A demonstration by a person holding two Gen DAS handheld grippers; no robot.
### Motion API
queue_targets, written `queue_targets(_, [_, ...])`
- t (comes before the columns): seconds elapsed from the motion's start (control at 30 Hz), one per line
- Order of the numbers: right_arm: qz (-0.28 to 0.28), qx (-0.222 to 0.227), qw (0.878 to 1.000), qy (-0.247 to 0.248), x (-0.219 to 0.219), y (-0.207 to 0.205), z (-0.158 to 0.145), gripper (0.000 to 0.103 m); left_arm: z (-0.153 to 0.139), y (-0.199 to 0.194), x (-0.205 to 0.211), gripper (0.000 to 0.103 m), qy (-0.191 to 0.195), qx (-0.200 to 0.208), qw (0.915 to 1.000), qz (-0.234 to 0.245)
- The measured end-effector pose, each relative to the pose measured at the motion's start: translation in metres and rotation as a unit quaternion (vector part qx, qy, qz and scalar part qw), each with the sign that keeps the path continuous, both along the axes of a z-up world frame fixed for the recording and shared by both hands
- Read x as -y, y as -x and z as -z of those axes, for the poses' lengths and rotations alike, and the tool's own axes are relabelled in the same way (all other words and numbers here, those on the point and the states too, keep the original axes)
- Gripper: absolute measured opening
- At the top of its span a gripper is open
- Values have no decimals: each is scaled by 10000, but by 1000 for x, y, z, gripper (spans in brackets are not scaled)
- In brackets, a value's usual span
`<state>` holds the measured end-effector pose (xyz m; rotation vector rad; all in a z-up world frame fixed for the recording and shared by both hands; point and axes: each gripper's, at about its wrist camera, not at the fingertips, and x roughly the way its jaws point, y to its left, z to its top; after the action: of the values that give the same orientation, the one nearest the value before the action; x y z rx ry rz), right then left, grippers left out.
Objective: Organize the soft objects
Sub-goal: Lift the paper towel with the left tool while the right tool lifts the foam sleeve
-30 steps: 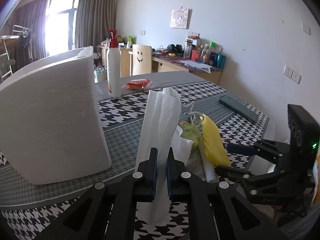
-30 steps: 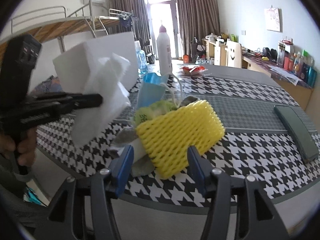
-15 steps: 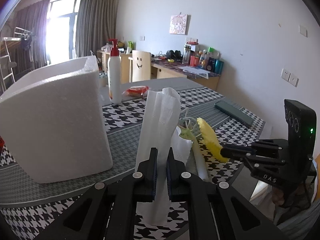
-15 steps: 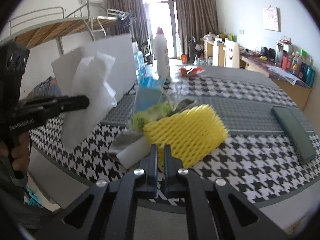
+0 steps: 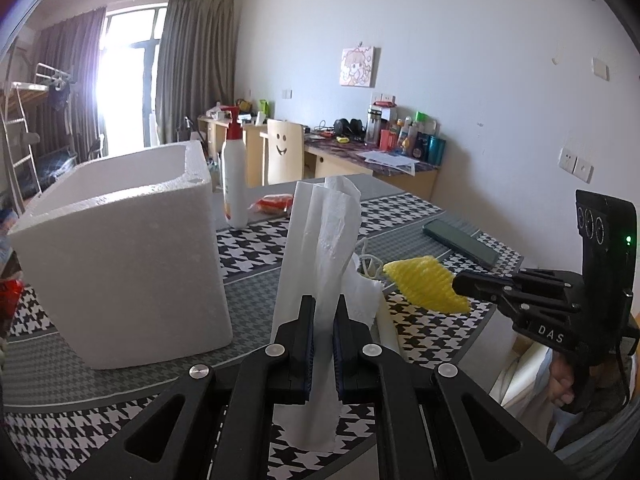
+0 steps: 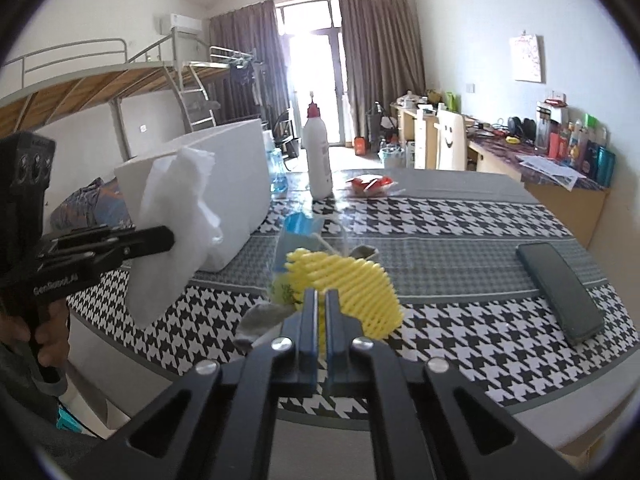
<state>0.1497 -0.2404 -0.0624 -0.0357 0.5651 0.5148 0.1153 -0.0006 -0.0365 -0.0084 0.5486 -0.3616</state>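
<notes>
Yellow foam net [image 6: 352,292]: a ribbed mesh sleeve, flattened and fanned out, is pinched at its near edge by the closed right gripper [image 6: 321,300] and is held above the table edge, clear of the cloth
White tissue [image 5: 320,248]: a long creased sheet is clamped between the closed jaws of the left gripper [image 5: 322,316], standing upright above them and hanging below, just beside the foam box [image 5: 120,256]
Leftover pile [image 6: 300,240]: a blue mask with white loops and a greenish scrap are seen on the table behind the net; the grey piece by the right fingers cannot be identified
Hidden: the foam box interior is out of sight; only part of a hand [image 6: 44,332] on the left handle is seen
Surface: a table [image 6: 460,216] is covered in black-and-white houndstooth and grey bands; a dark phone [image 6: 560,288], a white pump bottle [image 6: 316,160] and a red packet [image 6: 370,184] are resting on it
Room: a bunk bed, grey curtains at a bright window and a cluttered desk are seen along the walls
</notes>
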Motion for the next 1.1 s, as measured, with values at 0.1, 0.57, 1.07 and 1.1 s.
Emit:
queue_targets(0.1, [65, 34, 9999, -81, 4, 0, -4, 4, -2, 1, 0, 9, -6, 43, 10000, -25])
queue_targets(0.57, [179, 344, 9989, -260, 9, 1, -28, 4, -17, 5, 1, 9, 18, 254, 9997, -59])
queue_targets(1.07, [63, 598, 9978, -294, 1, -4, -47, 4, -36, -1, 1, 9, 0, 430, 9989, -197])
queue_targets(1.1, [62, 608, 9977, -294, 1, -4, -48, 4, -37, -1, 1, 9, -8, 451, 9988, -207])
